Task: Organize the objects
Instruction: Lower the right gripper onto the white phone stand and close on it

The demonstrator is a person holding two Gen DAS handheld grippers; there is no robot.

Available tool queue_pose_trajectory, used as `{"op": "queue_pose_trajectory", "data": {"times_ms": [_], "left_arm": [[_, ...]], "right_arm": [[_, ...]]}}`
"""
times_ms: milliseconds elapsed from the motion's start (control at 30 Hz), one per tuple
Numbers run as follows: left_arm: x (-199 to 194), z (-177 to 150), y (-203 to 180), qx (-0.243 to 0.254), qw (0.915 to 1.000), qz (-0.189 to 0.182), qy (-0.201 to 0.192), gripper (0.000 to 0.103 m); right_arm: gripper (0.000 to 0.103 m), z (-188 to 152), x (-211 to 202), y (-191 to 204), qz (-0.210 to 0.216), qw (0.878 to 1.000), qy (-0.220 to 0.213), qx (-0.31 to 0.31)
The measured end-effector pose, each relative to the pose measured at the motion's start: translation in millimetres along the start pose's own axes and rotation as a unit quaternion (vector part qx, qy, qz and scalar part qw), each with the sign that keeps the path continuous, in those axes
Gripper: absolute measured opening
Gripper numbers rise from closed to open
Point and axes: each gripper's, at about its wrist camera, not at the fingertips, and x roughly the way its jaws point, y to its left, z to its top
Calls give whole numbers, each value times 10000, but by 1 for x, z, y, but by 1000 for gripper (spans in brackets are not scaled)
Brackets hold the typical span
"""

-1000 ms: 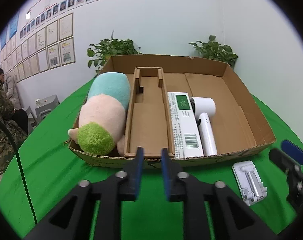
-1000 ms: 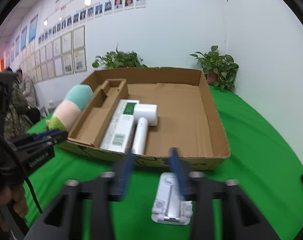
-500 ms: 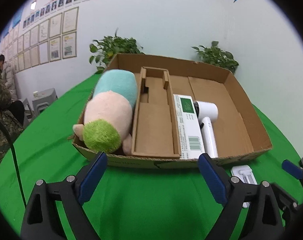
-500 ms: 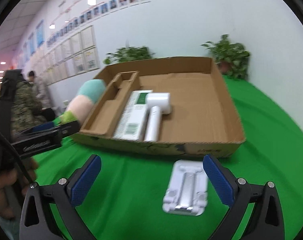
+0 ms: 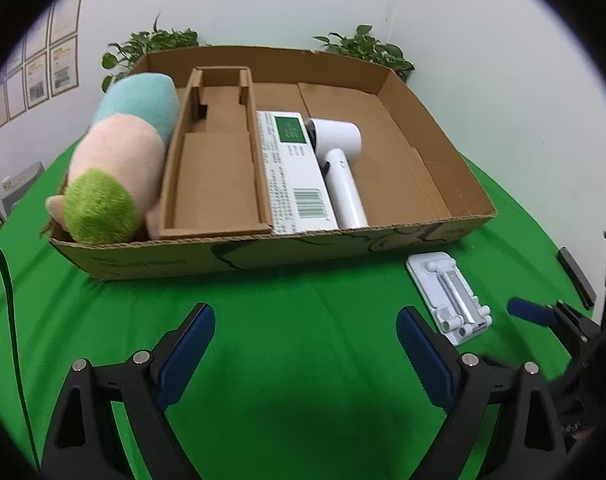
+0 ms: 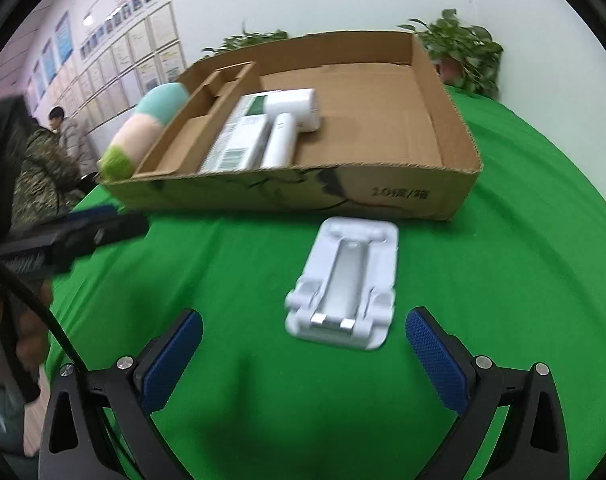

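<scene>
Both grippers have been opened wide within the last second and tipped down toward the green cloth (image 5: 303,312); nothing is held by either. Largest first: the cardboard tray (image 5: 231,258) is already loaded with plush toy (image 5: 115,168), cardboard insert (image 5: 217,160), white box (image 5: 295,172) and hair dryer (image 5: 339,160). Only the white phone stand (image 6: 345,284) is left outside, just beside the tray's front wall. It is framed ahead of the right gripper (image 6: 303,356), so a pickup is judged next. The left gripper (image 5: 305,354) is aimed at bare cloth. Seated people are shown only by the right view.
</scene>
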Motion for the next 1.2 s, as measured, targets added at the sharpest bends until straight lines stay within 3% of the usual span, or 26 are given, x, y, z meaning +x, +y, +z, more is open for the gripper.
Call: {"op": "queue_pose_trajectory", "data": {"times_ms": [267,367,433,500,767,1000,1067,1100,1200], "left_arm": [[5,-7,-1,-36,9998,-8,175,93],[4,-9,1,-87,9996,-163,218,93],[3,-9,2,-101,9994,-252,203,93],[3,-8,1,-97,9994,-281,198,93],[11,-6,-2,-204,9966,-693,388,93],[25,-9,-12,-285,9892,-1237,732,93],[29,-10,-15,-346,9860,-1423,792,93],[32,-10,-16,-395,9836,-1547,837,93],[36,-11,-19,-555,9778,-1798,926,93]], "right_arm": [[95,15,40,9,-244,9986,413,-218],[83,14,43,15,-508,9967,436,-459],[57,12,43,20,-750,9937,396,-729],[48,9,42,22,-941,9909,375,-888],[48,-8,20,20,-604,9935,366,-896],[50,-39,-11,20,-279,9921,288,-1190],[73,-41,-14,17,-304,9933,266,-1086],[92,-42,-17,13,-333,9942,243,-989],[97,-41,-18,5,-250,9975,159,-638]]}}
